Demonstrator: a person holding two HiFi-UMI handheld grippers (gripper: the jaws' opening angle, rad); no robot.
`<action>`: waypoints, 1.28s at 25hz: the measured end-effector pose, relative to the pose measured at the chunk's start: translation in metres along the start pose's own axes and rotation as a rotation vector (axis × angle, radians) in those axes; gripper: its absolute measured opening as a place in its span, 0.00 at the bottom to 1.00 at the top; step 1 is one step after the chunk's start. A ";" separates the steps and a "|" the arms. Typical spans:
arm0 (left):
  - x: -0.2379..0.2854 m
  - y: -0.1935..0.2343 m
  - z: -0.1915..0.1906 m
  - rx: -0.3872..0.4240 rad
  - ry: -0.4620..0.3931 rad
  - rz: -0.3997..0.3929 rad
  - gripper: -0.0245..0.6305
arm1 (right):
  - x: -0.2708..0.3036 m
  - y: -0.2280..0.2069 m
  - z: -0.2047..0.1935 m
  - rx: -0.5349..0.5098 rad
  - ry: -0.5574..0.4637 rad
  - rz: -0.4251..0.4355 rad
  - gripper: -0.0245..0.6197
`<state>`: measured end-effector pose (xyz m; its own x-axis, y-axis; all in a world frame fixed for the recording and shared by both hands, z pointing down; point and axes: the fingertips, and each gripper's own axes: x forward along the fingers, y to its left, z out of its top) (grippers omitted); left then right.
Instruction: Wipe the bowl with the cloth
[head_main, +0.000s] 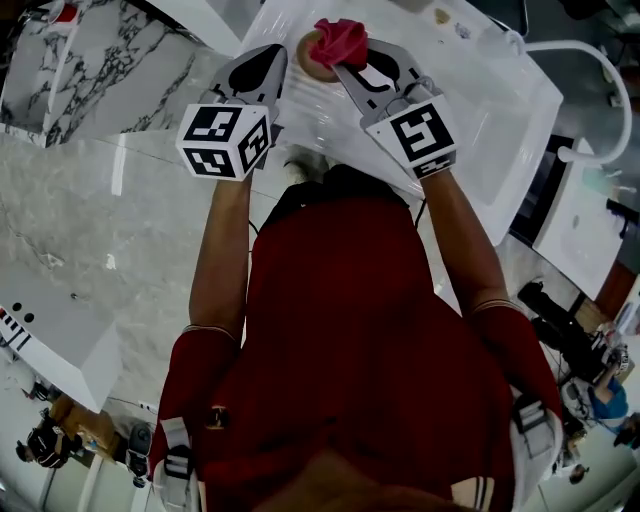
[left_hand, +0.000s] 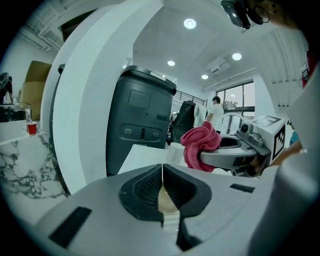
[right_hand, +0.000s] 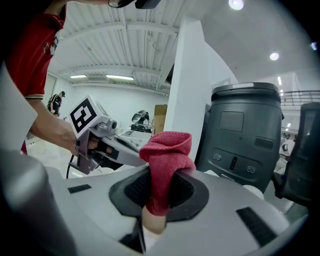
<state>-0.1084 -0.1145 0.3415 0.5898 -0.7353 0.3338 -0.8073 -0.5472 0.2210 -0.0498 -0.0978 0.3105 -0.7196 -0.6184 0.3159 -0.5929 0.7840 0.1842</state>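
The left gripper (head_main: 268, 68) is pinched shut on the left rim of the tan bowl (head_main: 303, 58) and holds it up. The red cloth (head_main: 340, 42) bunches at the bowl's right edge, seemingly touching it, clamped in the right gripper (head_main: 350, 75). The wiping stroke therefore runs leftward into the bowl.

head view looks steeply down; gripper views face each other closely, sharing the cloth (right_hand: 167, 160).

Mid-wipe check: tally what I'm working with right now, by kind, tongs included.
red cloth: 1
bowl: 1
grippers (left gripper, right gripper): 2
total: 4
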 end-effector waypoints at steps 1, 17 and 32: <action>0.004 0.001 -0.004 -0.009 0.024 0.002 0.05 | 0.002 -0.002 -0.005 0.008 0.008 0.007 0.12; 0.042 0.020 -0.050 -0.084 0.258 0.037 0.15 | 0.036 -0.011 -0.051 0.044 0.088 0.126 0.12; 0.057 0.020 -0.081 -0.165 0.439 0.013 0.17 | 0.050 -0.002 -0.078 0.045 0.208 0.225 0.12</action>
<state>-0.0932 -0.1350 0.4390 0.5439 -0.4837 0.6857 -0.8280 -0.4421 0.3449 -0.0560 -0.1257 0.3985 -0.7477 -0.4013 0.5290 -0.4460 0.8938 0.0477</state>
